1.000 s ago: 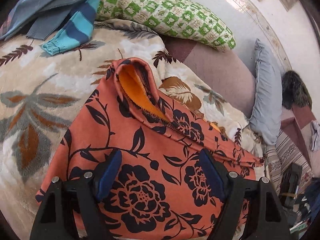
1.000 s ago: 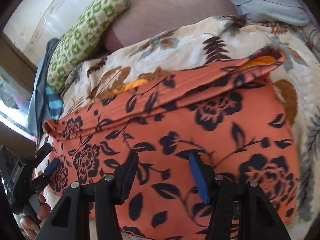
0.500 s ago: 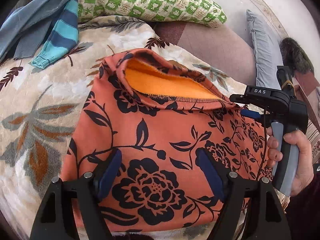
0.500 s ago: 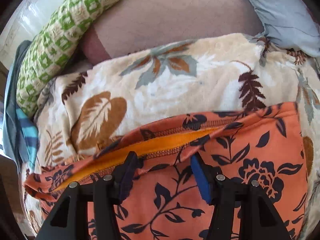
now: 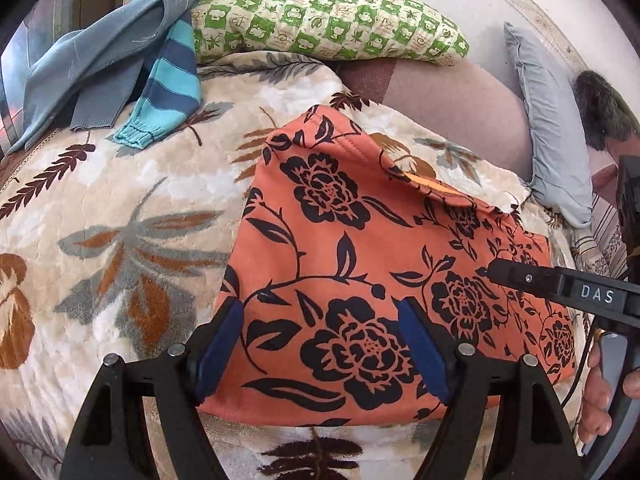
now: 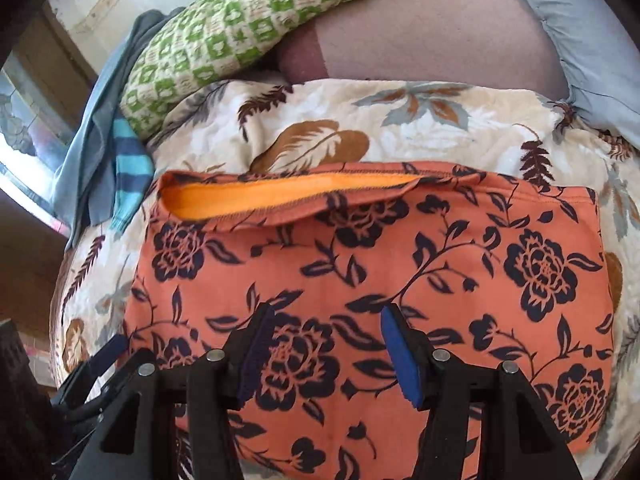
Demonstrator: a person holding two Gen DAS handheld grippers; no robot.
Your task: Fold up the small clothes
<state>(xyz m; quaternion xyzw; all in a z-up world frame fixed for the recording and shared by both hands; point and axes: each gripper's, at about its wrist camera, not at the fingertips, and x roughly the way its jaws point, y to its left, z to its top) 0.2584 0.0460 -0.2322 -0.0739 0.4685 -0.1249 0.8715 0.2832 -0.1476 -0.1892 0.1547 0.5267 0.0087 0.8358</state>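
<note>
Right wrist view: striped sleeve (image 6: 127, 160) at left; orange floral garment (image 6: 400, 264) flat on leaf-print blanket (image 6: 400, 120), long axis running left to right, open hem showing orange lining toward the green pillow (image 6: 240, 36). Left gripper (image 5: 320, 344) and right gripper (image 6: 324, 352) both spread, gripping nothing, above the cloth.

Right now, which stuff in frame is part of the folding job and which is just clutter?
In play:
- orange floral garment
- left gripper, jaws open over it
- right gripper, jaws open over it

Lying about:
- green checked pillow
- striped blue sleeve
- grey-blue clothes
- pale blue cushion
- leaf-print blanket
</note>
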